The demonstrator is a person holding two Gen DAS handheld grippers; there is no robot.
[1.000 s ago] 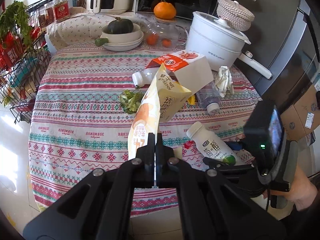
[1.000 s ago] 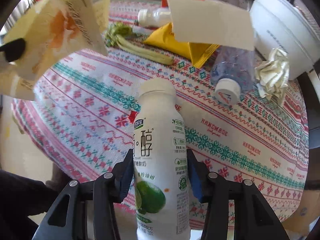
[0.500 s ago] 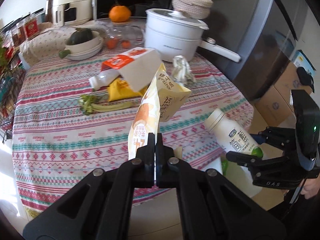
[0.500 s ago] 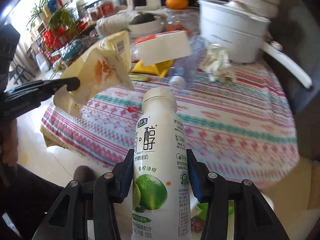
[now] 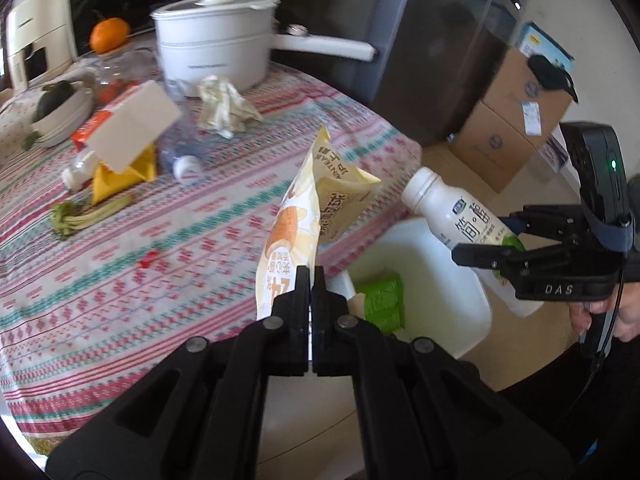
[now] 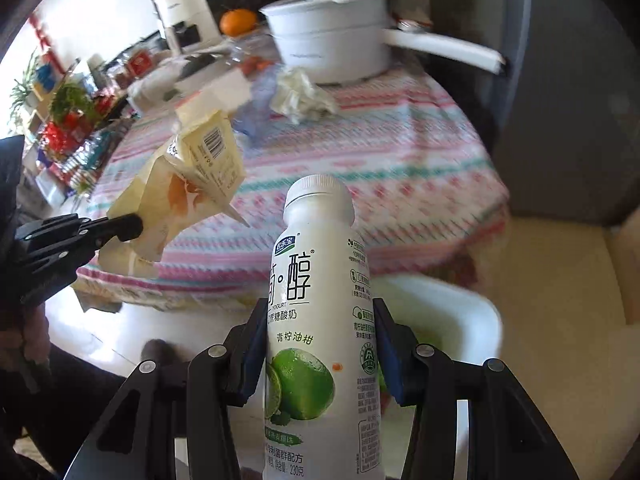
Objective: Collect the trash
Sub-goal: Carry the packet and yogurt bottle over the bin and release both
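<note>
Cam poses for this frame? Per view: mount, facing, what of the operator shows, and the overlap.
Left wrist: on the left gripper, facing table and white bin; right gripper and hand visible.
Right wrist: on the right gripper, facing the table; left gripper at left.
Shared: snack bag, yogurt bottle, white pot, bin.

Left gripper pinched closed, right gripper clamped, both raised

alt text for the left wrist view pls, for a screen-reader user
The left gripper, shut on a yellow snack bag, holds it above a white bin beside the table. At right, the right gripper holds a white yogurt bottle over the bin.
</note>
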